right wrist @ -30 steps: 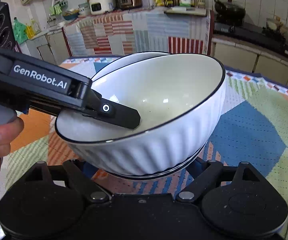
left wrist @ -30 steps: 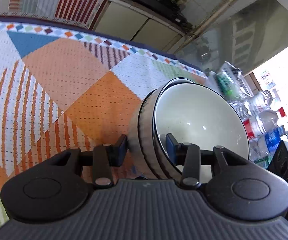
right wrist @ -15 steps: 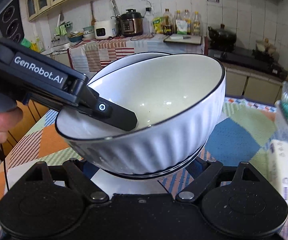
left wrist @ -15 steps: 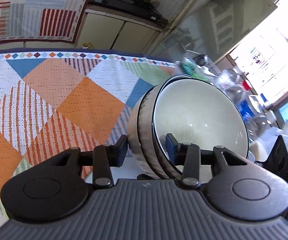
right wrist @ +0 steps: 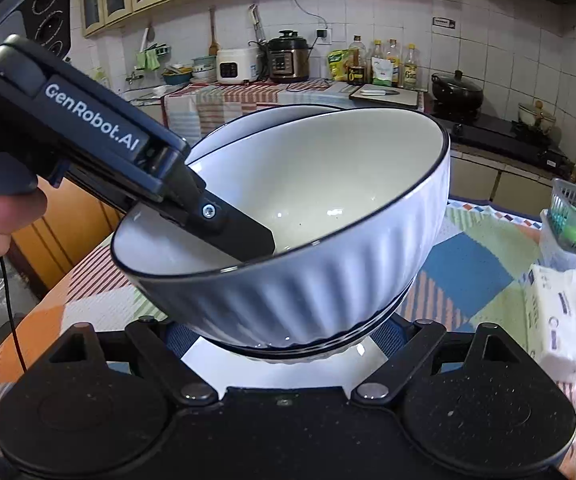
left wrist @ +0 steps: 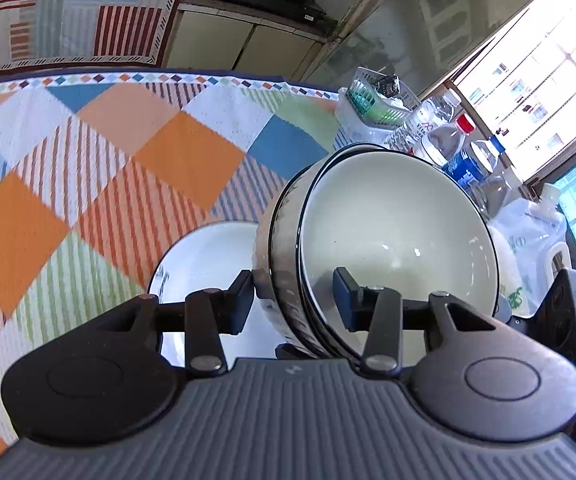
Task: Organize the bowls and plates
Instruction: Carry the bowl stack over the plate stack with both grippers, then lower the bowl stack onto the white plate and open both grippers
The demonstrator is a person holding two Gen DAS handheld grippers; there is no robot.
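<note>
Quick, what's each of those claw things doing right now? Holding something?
Left gripper: shut on the rims of the stacked bowls.
Right gripper: fingers spread wide under the bowls; fingertips hidden, so a grip cannot be told.

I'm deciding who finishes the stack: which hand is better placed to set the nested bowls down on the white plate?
Left. The left tool is shut on the wall of the two nested white ribbed bowls, held over the white plate. The right tool sits wide open beneath them, gripping nothing.
</note>
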